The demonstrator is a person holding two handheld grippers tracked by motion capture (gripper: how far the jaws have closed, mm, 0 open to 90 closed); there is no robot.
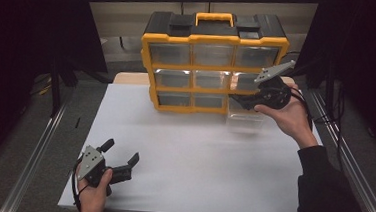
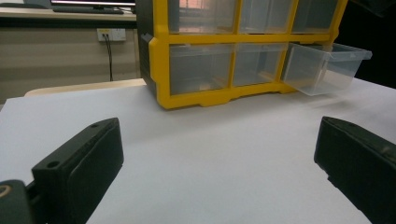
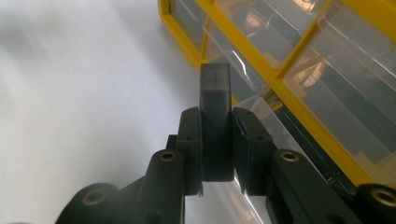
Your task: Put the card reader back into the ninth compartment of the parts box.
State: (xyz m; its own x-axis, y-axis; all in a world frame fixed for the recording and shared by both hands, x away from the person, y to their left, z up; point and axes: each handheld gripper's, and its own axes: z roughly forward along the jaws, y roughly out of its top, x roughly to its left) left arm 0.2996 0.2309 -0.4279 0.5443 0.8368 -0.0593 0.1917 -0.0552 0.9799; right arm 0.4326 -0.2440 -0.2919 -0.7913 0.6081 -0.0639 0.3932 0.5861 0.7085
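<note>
A yellow and black organiser [image 1: 211,62] with clear drawers stands at the back of the white table top [image 1: 183,151]. Its bottom right drawer [image 1: 245,121] is pulled out, seen too as the open drawer [image 2: 327,67] in the left gripper view. My right gripper [image 1: 236,98] hovers over that drawer, shut on a dark grey rectangular block [image 3: 215,84] that sticks out past the fingertips. In the right gripper view the right gripper [image 3: 217,114] points along the organiser's front [image 3: 327,135]. My left gripper [image 1: 121,150] rests low near the front left corner, open and holding nothing, as the left gripper [image 2: 215,154] confirms.
The organiser's other drawers [image 1: 212,54] are pushed in and look empty. Metal rails [image 1: 37,150] run along both sides of the table. A person's hand [image 1: 288,118] and dark sleeve reach in from the right.
</note>
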